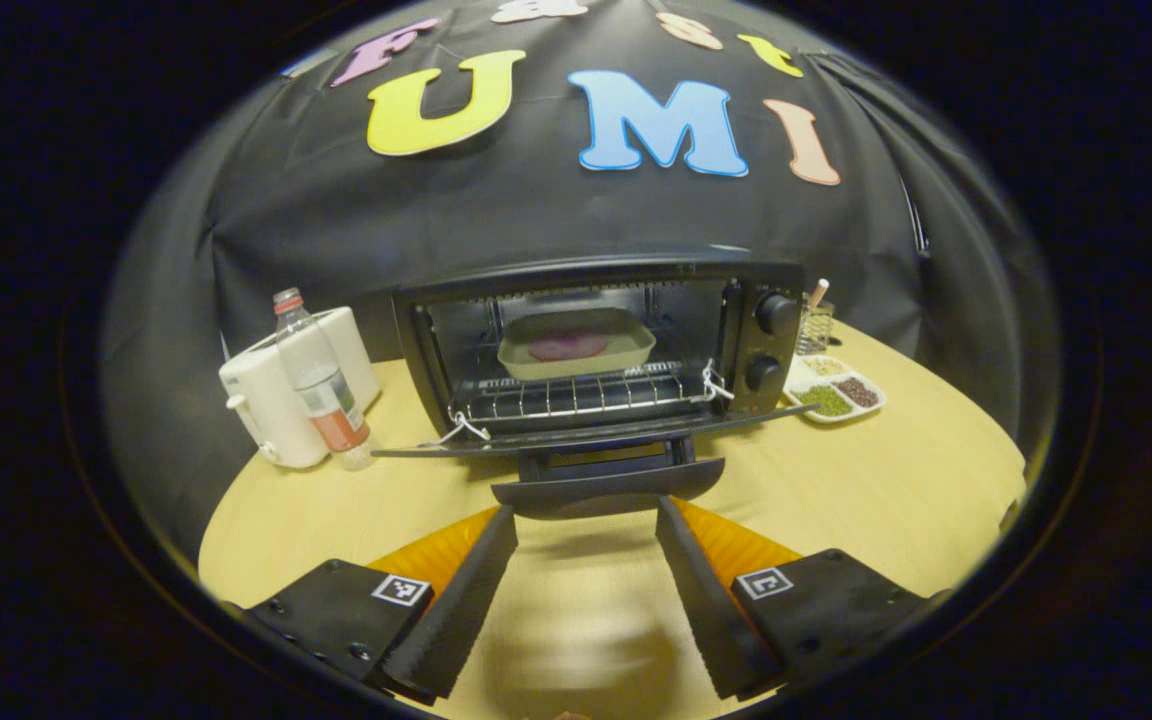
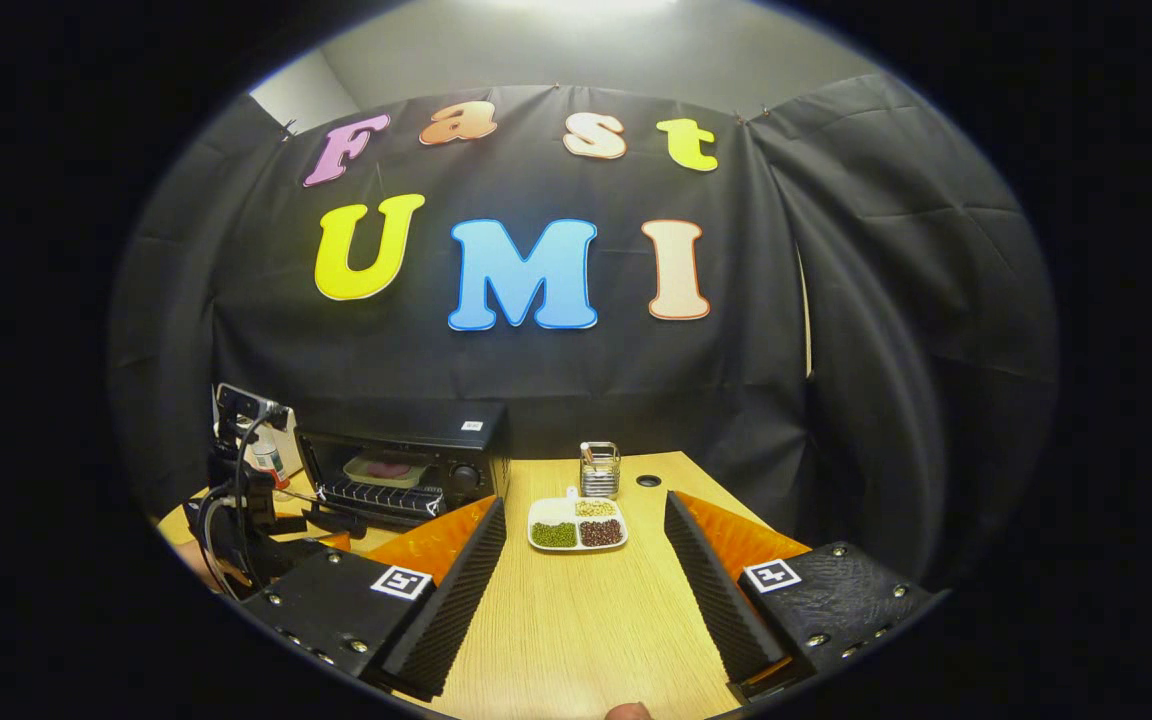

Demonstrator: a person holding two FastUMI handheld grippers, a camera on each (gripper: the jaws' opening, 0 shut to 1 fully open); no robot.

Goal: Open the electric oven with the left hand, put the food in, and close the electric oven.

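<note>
Pale wood forms the table [image 1: 886, 490], where, in the left gripper view, a white appliance [image 1: 281, 395] and a bottle [image 1: 321, 385] stand left of the oven [image 1: 596, 340], whose door [image 1: 576, 435] hangs open with the food tray [image 1: 576, 345] on the rack inside, and a divided dish of beans [image 1: 833, 390] lies to the right. Just ahead of the left gripper [image 1: 586, 585], spread wide and empty, sits the door handle [image 1: 608, 490], untouched. In the right gripper view the right gripper [image 2: 584, 590] is likewise released, hovering over the table well right of the oven [image 2: 406, 465], with the dish [image 2: 577, 524] ahead between its fingers.
</note>
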